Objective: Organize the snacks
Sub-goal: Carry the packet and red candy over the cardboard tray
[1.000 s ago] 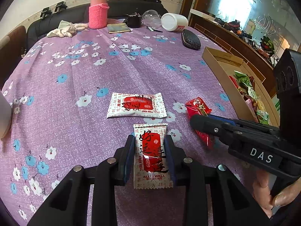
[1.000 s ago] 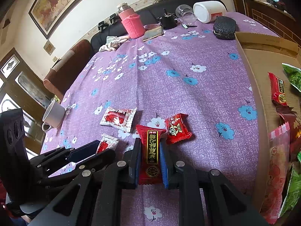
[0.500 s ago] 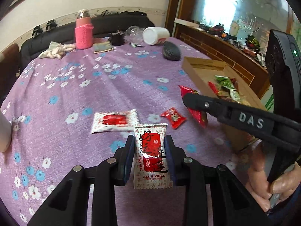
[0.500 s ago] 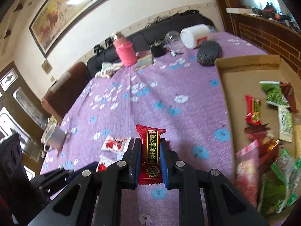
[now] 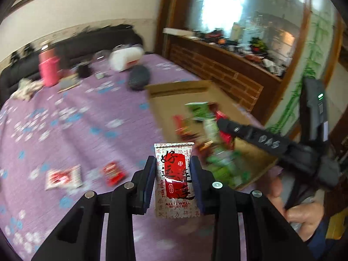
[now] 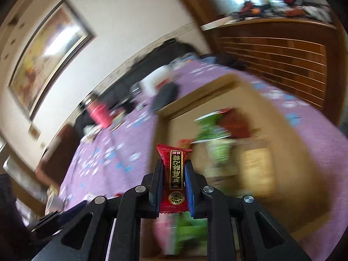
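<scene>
**Both claws carry their packets over to the box**

A purple flowered table fills the blurred left wrist view, with a brick-patterned wooden sideboard behind it at upper right. A second ago both views looked down at the cloth; now the open cardboard box of snacks sits centre right, much nearer. The left claw is clamped on the white-and-red packet, which has left the cloth and hangs low in the frame's centre, beside the box's near corner. One white packet and one small red candy stay on the table at lower left. The right claw grips the long red packet, now over the box's interior instead of the cloth. In the left view it reaches in from the right, above the green packets.
</scene>
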### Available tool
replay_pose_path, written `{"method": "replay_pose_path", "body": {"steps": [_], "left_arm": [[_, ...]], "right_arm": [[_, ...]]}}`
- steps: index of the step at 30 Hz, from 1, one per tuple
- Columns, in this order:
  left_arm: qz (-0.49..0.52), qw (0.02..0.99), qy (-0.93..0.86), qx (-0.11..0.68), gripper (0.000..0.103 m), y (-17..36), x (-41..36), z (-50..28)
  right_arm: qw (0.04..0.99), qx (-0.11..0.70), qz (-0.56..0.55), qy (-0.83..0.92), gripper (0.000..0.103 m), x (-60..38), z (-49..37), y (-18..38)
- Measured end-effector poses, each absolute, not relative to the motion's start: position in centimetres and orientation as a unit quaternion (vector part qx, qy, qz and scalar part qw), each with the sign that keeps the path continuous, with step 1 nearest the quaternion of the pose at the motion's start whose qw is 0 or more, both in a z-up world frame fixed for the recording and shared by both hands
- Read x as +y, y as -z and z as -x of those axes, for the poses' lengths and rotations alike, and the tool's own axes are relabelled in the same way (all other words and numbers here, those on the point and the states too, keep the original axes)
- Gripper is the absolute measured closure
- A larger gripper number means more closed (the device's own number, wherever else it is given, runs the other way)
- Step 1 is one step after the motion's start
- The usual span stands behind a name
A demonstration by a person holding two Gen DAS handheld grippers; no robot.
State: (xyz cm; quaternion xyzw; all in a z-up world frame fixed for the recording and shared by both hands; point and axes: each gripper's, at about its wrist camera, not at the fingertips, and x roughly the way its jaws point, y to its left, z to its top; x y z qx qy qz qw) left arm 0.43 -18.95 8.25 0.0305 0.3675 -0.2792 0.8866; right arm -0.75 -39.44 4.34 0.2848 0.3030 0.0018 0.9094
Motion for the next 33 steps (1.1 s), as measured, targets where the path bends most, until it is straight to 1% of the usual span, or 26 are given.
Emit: {"method": "replay_pose_path", "body": {"steps": [3, 6, 9, 13, 20, 33], "left_arm": [[-0.036, 0.878, 0.303, 0.368, 0.072, -7.6, -22.7, -0.7], [-0.064, 0.875, 0.300, 0.374, 0.072, -5.6, -25.7, -0.8], [-0.087, 0.873, 0.295, 0.378, 0.072, -3.8, -26.8, -0.8], [-0.114, 0.884, 0.287, 0.352, 0.071, -3.3, -26.9, -0.2], [-0.131, 0.892, 0.285, 0.326, 0.071, -3.1, -27.0, 0.8], [-0.133, 0.892, 0.286, 0.323, 0.071, -3.1, -26.9, 1.0]], "right_arm": [[0.905, 0.306, -0.295, 0.034, 0.084, -41.5, 1.2, -3.6], [0.894, 0.322, -0.309, 0.042, 0.084, -42.5, 0.9, -2.4], [0.886, 0.340, -0.313, 0.042, 0.084, -42.6, 0.3, -1.8], [0.881, 0.352, -0.312, 0.044, 0.084, -42.5, 0.1, -1.2], [0.884, 0.360, -0.293, 0.051, 0.083, -41.9, -0.2, -1.0], [0.885, 0.361, -0.290, 0.054, 0.083, -41.8, -0.2, -1.0]]}}
